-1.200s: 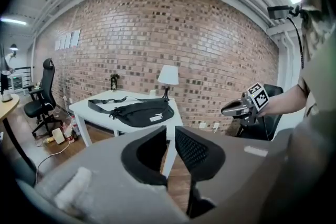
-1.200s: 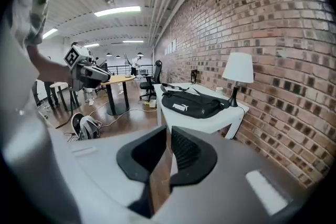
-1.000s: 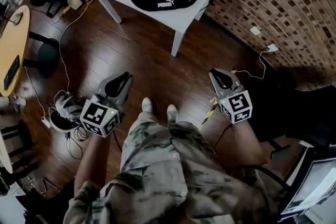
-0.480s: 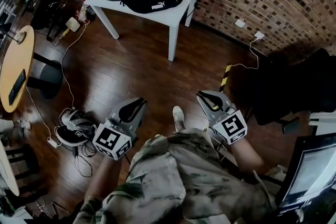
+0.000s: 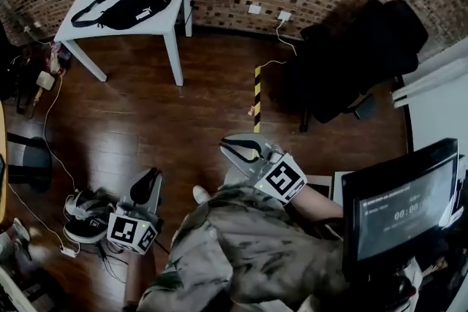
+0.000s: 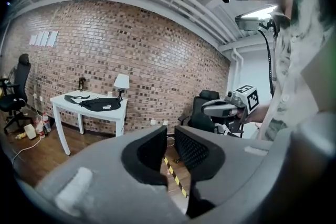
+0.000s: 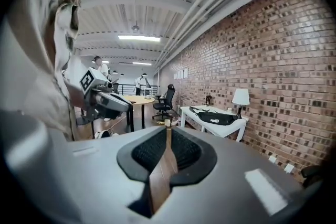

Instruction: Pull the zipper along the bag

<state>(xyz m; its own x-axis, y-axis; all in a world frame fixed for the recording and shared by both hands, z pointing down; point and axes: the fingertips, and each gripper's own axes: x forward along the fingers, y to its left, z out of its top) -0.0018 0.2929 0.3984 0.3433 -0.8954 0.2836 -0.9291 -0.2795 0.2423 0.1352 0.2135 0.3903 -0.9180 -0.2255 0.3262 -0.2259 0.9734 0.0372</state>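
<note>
Bag position: the black bag (image 5: 135, 5) lies flat on the white bench (image 5: 157, 22) against the brick wall, at the far upper left of the head view, well apart from both grippers.
Bag axis: the long axis runs from lower left to upper right across the bench top; the strap is trailed out toward the left end, and the white logo faces up.
Left gripper: the left gripper (image 5: 150, 175) is held low at the person's left side, above the wooden floor (image 5: 146, 106), pointed forward.
Left fingers: the fingers (image 6: 149, 152) are released, a clear gap is seen between them, and nothing is held.
Right gripper: the right gripper (image 5: 232, 146) is carried in front of the body on a bent forearm, pointed forward and to the left.
Right fingers: the fingers (image 7: 184, 152) are closed to a thin slit at the tips, with nothing grasped.
</note>
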